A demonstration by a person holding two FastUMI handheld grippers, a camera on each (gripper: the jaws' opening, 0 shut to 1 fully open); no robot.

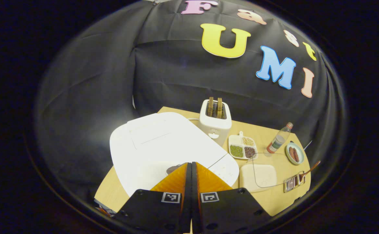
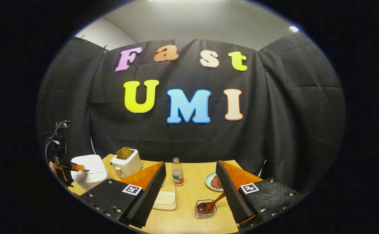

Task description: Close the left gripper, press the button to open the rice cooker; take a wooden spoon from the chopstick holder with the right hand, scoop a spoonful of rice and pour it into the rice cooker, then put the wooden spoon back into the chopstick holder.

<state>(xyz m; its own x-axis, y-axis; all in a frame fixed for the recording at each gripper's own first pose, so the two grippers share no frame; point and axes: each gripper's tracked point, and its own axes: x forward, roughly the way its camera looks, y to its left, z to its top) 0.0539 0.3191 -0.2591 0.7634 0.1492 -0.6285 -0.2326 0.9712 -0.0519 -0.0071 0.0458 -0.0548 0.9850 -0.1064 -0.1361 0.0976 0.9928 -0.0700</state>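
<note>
Over rice cooker (image 1: 163, 146) lid, near edge: my left gripper (image 1: 191, 169) fingers together, button (image 1: 173, 169) just ahead; push straight down. Right gripper (image 2: 189, 185) fingers apart above wooden spoon (image 2: 209, 204) in chopstick holder (image 2: 205, 209).

Left claw (image 1: 191, 169) fingertips cover the cooker (image 1: 163, 146) front; button under them can't be made out. Cooker lid washed out by glare. Right of the claw, spoon (image 1: 309, 170) and holder (image 1: 292, 184) too small for detail.
</note>
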